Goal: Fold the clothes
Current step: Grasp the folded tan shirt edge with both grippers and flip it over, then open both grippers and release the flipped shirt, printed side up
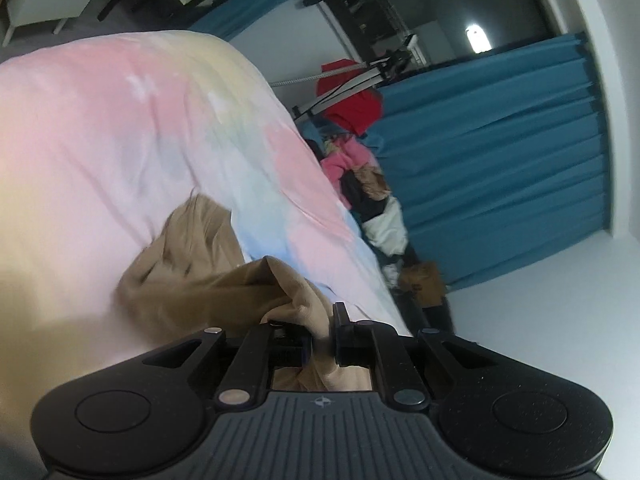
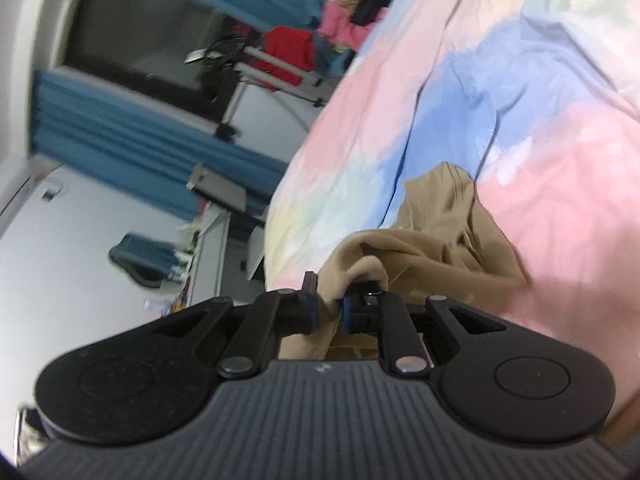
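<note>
Pastel tie-dye bedsheet (image 1: 132, 128), pink, blue and yellow, wrinkled, covered the bed. Teal pleated curtains (image 1: 500, 152) hung along a dark window (image 2: 132, 32). A red cloth (image 1: 352, 108) was draped over a white stand (image 2: 256, 68). A cardboard box (image 1: 424, 282) sat on the floor near the bed's edge.

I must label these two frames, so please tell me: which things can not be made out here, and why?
- Tan garment: its type and full shape; bunched up, and the left gripper body covers its near part.
- Same cloth in the right wrist view: the right gripper covers the pinched edge.
- Clothes pile: single pieces, too blurred.
- Pastel sheet: its edges are cut off by the frame.
</note>
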The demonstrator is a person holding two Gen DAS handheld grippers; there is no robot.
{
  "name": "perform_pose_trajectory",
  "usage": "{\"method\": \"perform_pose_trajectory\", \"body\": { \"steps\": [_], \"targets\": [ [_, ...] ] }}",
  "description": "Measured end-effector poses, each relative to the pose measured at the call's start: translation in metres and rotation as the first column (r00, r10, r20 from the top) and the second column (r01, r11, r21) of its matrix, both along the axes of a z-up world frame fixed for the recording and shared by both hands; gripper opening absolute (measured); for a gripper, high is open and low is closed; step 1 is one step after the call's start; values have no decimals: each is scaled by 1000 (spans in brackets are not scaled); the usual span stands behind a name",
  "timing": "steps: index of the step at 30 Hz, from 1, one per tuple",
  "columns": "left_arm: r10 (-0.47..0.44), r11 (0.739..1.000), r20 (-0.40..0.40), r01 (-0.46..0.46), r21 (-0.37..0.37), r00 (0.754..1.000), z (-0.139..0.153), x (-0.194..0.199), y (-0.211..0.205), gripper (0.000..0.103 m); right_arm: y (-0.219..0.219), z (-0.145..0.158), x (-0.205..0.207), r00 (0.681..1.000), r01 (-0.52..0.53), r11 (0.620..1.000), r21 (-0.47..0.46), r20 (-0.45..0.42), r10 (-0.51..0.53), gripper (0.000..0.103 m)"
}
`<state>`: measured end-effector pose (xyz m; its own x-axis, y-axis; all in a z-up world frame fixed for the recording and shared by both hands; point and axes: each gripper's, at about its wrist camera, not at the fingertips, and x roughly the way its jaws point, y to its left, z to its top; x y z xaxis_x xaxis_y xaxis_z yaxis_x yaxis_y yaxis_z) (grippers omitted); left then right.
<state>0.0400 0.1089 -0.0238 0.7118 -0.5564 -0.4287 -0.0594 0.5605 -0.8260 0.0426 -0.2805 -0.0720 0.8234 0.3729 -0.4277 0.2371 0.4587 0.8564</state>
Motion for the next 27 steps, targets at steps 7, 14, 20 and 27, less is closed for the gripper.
{"method": "perform_pose_trajectory", "body": {
  "steps": [7, 14, 20, 27],
  "targets": [
    [-49, 995, 27, 47, 92, 998, -53, 118, -22, 12, -6, -58, 89, 997, 27, 999, -21, -75, -28, 16],
    [-83, 986, -40, 88, 142, 996, -122, 166, -30, 12, -11, -105, 126, 992, -44, 997, -66, -123, 36, 16],
    [-124, 966, 18, 116, 230, 992, -120, 160, -37, 12, -3, -112, 138, 988, -115, 978, -173, -119, 95, 16],
    [-220, 913, 159, 146, 380, 962, -96, 129, -52, 62, 15, -92, 123, 982, -183, 941, -286, -9, 188, 76]
  ]
}}
